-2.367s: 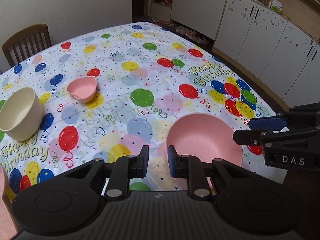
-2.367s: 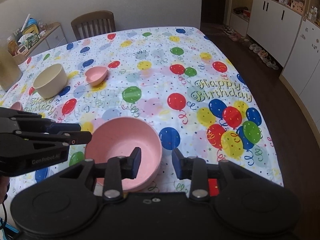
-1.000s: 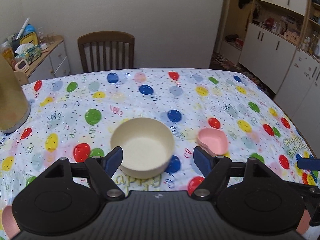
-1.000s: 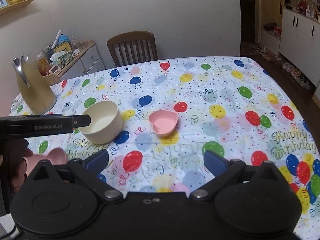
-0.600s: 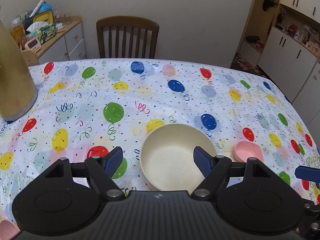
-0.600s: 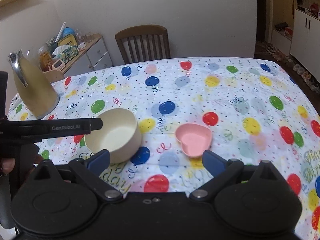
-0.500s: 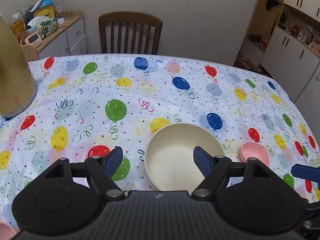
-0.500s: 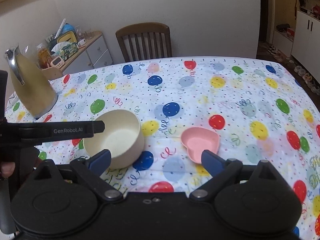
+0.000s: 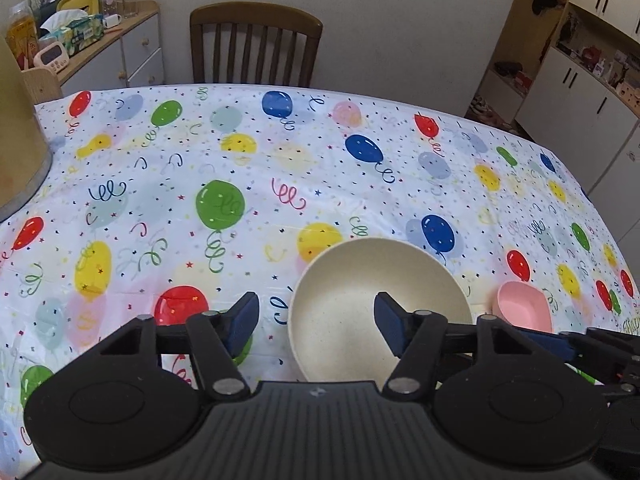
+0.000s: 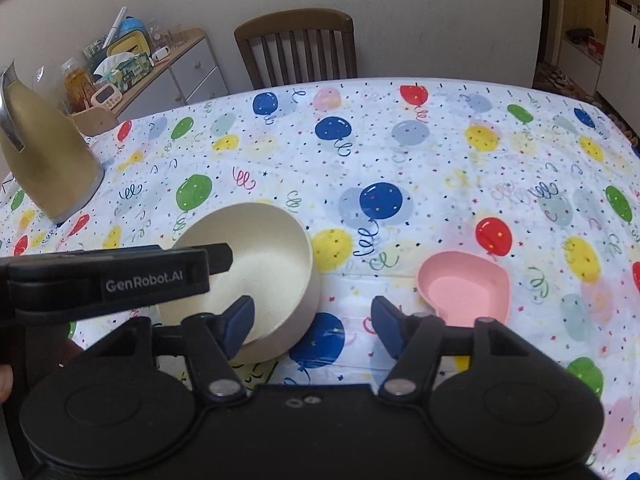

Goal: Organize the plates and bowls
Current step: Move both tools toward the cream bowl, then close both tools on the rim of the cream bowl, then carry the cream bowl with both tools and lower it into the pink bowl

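Observation:
A cream bowl (image 9: 360, 292) (image 10: 264, 256) stands on the balloon tablecloth (image 9: 240, 168), with a pink heart-shaped dish (image 9: 524, 308) (image 10: 464, 288) just to its right. My left gripper (image 9: 316, 324) is closing: its right finger hangs inside the bowl, its left finger outside, and the pads stand clear of the left wall. My right gripper (image 10: 312, 326) is also closing. Its left fingertip shows over the bowl's inside, its right one over the cloth short of the heart dish, and neither pad presses anything. The left gripper's body (image 10: 120, 280) crosses the bowl's left side.
A gold jug (image 10: 48, 160) stands at the table's left edge. A wooden chair (image 9: 256, 48) sits at the far side, with a cluttered sideboard (image 9: 80, 40) to its left. White cabinets (image 9: 580, 92) line the right wall.
Both grippers have left the large pink bowl and come down close to the cream bowl. Their jaws, wide open half a second ago, have narrowed around the bowl's walls.

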A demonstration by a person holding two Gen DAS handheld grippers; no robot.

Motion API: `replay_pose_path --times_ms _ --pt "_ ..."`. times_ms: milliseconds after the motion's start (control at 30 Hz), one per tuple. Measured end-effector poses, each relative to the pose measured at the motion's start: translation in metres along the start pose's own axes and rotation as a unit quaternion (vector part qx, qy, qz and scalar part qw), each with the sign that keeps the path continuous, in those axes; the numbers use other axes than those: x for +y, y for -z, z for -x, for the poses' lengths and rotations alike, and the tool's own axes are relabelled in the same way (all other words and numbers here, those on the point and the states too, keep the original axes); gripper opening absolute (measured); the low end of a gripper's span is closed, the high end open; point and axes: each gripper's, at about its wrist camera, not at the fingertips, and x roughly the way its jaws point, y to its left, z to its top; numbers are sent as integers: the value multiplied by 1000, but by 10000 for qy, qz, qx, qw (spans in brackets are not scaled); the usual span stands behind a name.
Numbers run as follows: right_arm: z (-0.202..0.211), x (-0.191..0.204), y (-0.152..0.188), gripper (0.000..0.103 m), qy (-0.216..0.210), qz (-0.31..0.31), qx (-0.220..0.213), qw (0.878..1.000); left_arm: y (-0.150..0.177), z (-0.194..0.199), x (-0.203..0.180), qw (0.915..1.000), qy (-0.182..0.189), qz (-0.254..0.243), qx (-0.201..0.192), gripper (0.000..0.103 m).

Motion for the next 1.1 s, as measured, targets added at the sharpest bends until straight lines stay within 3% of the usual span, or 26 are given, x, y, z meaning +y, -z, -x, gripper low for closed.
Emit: replay_pose_path --times_ms 100,233,300,533,767,1100 --pt "-2 0 0 45 -48 -4 45 10000 1 -2 0 9999 112 15 54 44" --pt "-4 1 0 33 -133 -3 106 9999 3 -4 2 9999 123 59 91 34" --pt "-4 2 0 20 -190 3 148 9997 4 -4 5 9998 137 113 100 28" --pt "-2 2 0 15 -52 20 196 9998 5 3 7 9997 134 158 137 17" --pt "18 -7 8 11 73 116 196 9997 16 18 -9 9995 247 -58 199 16" --pt "76 -24 38 11 196 351 224 9989 45 63 -52 9966 496 -600 261 16"
